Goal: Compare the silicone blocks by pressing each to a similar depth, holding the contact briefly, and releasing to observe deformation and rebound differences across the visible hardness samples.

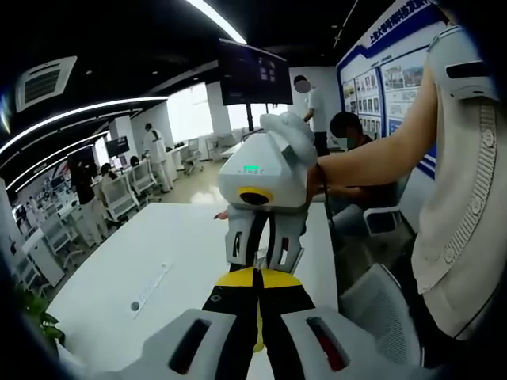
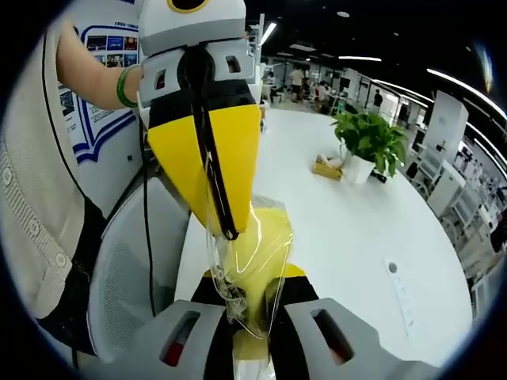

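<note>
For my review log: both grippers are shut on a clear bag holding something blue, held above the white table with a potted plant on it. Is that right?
Not quite. The contents of the clear bag are yellow, not blue, as the right gripper view shows. The rest holds: the left gripper and right gripper are shut on it above the white table with the potted plant.

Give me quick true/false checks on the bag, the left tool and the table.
1. The left tool has its jaws shut on a clear bag. True.
2. The bag holds something blue. False: its content is yellow.
3. A potted plant stands on the white table. True.
4. The bag lies flat on the table. False: it hangs from the left tool, above the table.
</note>
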